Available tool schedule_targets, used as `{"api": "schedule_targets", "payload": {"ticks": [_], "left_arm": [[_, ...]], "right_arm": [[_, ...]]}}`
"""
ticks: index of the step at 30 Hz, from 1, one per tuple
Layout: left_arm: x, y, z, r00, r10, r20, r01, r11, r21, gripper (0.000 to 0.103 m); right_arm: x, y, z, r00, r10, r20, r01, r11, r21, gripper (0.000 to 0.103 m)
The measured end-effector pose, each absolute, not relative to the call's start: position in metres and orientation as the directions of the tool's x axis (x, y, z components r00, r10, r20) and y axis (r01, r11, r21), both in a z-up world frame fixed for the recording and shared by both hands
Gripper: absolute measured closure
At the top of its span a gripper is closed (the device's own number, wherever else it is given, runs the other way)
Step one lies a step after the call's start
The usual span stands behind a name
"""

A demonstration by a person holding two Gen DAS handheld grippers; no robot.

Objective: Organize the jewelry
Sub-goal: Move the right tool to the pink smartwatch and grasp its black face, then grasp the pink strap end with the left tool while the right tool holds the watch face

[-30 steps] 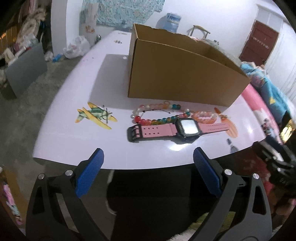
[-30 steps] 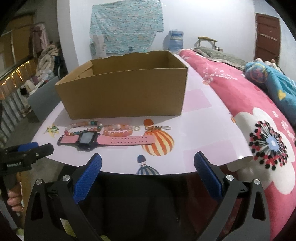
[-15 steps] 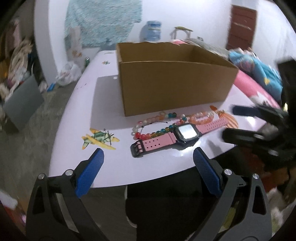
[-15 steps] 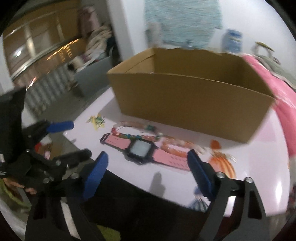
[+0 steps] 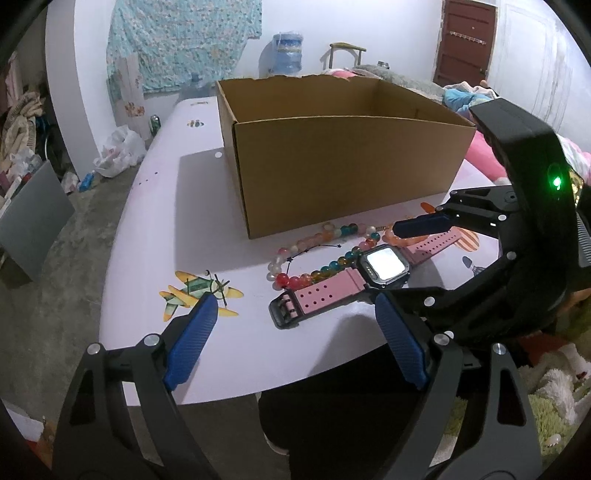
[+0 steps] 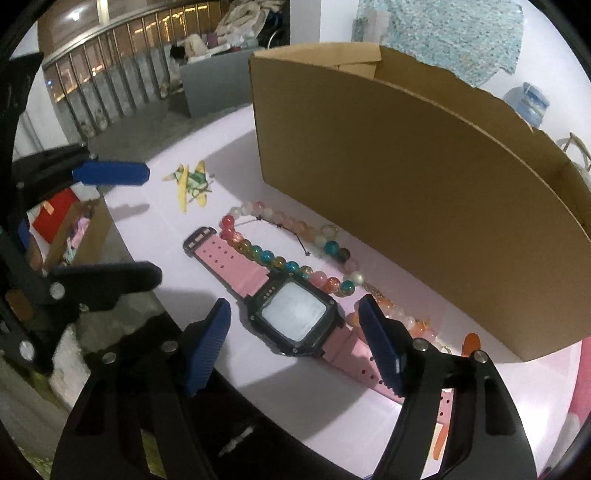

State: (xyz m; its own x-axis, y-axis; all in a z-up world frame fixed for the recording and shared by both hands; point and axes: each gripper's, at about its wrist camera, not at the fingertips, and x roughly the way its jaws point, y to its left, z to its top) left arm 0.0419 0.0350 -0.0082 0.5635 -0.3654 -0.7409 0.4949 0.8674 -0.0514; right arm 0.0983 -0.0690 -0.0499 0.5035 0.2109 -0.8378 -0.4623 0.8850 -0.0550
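Reaching step: right tool (image 6: 295,339), fingers spread apart, straddles the pink-strapped black square watch (image 6: 291,314); left tool (image 5: 291,343) waits spread too. Next: lower, close on its case.

White walls (image 5: 388,26), brown door (image 5: 465,40), grey concrete floor (image 5: 55,288).

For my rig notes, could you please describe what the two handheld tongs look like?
Both match: the left tongs and right tongs have black angular frames joined by silver rivets, each finger ending in a ribbed blue pad. The right unit's black body carries a lit green indicator light. No cables or sleeves are visible.
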Motion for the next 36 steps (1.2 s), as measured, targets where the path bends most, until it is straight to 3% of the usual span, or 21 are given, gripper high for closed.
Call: {"api": "schedule_targets", "payload": {"ticks": [13, 21, 36], "left_arm": [[0.048, 0.030, -0.013, 0.555, -0.375, -0.742, 0.513, 0.857, -0.049, 0.021], [0.043, 0.031, -0.014, 0.554, -0.371, -0.746, 0.529, 0.848, -0.029, 0.021], [0.020, 0.006, -0.029, 0.594, -0.279, -0.754, 0.602, 0.776, 0.187, 0.048]], "right_arm": [[0.103, -0.068, -0.057, 0.458, 0.191, -0.868, -0.528, 0.844, -0.093, 0.049], [0.115, -0.080, -0.053, 0.387, 0.264, -0.883, -0.553, 0.833, 0.007, 0.050], [0.156, -0.122, -0.051, 0.183, 0.453, -0.873, -0.562, 0.777, 0.285, 0.050]]}}
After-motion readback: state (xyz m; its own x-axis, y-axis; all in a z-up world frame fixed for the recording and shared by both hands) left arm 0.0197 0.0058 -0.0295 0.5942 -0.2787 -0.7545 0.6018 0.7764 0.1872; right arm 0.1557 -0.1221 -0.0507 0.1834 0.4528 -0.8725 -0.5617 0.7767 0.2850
